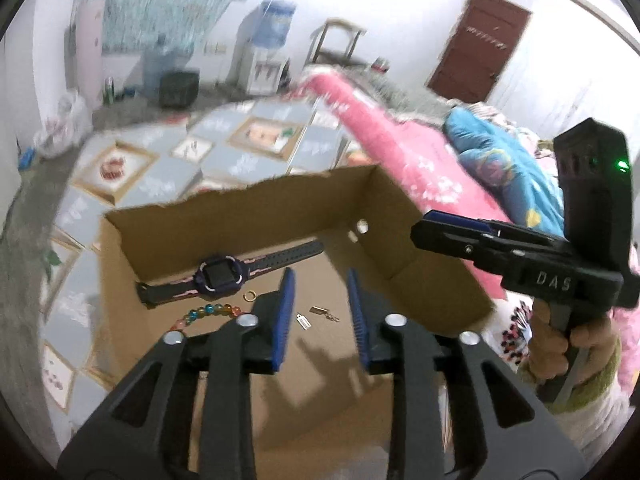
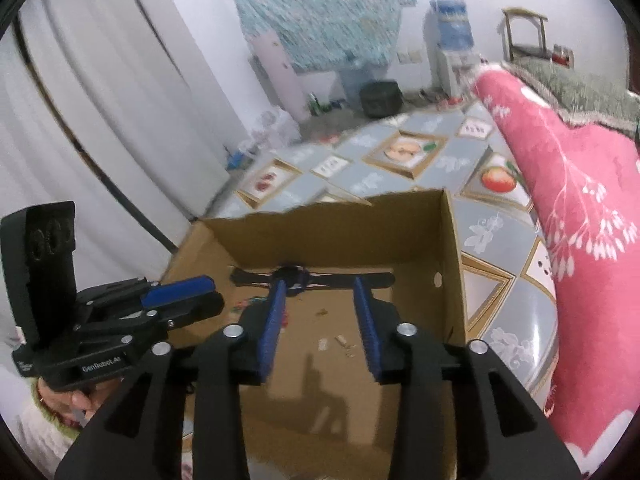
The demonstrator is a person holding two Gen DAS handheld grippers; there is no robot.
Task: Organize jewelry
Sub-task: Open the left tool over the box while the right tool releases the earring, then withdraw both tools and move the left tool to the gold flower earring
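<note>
Grey patterned floor tiles (image 1: 224, 128) with framed fruit pictures fill the upper half of both views, and a pink blanket (image 1: 384, 128) with white flowers runs along the right side. Behind them you see a water dispenser (image 1: 268, 40) against the white wall and a dark red door (image 1: 476, 48) at the upper right of the left wrist view.

Your cardboard box (image 1: 248, 208) sits open at the centre of each frame, its far wall torn along the top edge. Inside it, a dark watch (image 1: 218, 276) with a pink-trimmed strap lies stretched along the foot of the far wall. Just in front of it, left of centre in the left wrist view, lies a small gold ring (image 1: 249, 295), and below that a bracelet of coloured beads (image 1: 208, 314), partly hidden behind your left fingers. Two small metal tags (image 1: 316, 316) lie on the box floor between the blue pads.

Your left gripper (image 1: 320, 312) hangs over the box with its fingers parted and nothing between them. Your right gripper (image 2: 320, 320) also hangs over the box, its fingers apart and empty; the tags show as pale specks on the box floor between them. In the left wrist view the right gripper reaches in from the right edge, your hand (image 1: 576, 344) around its handle. In the right wrist view the left gripper enters from the lower left, with your other hand (image 2: 76, 398) gripping below it.
</note>
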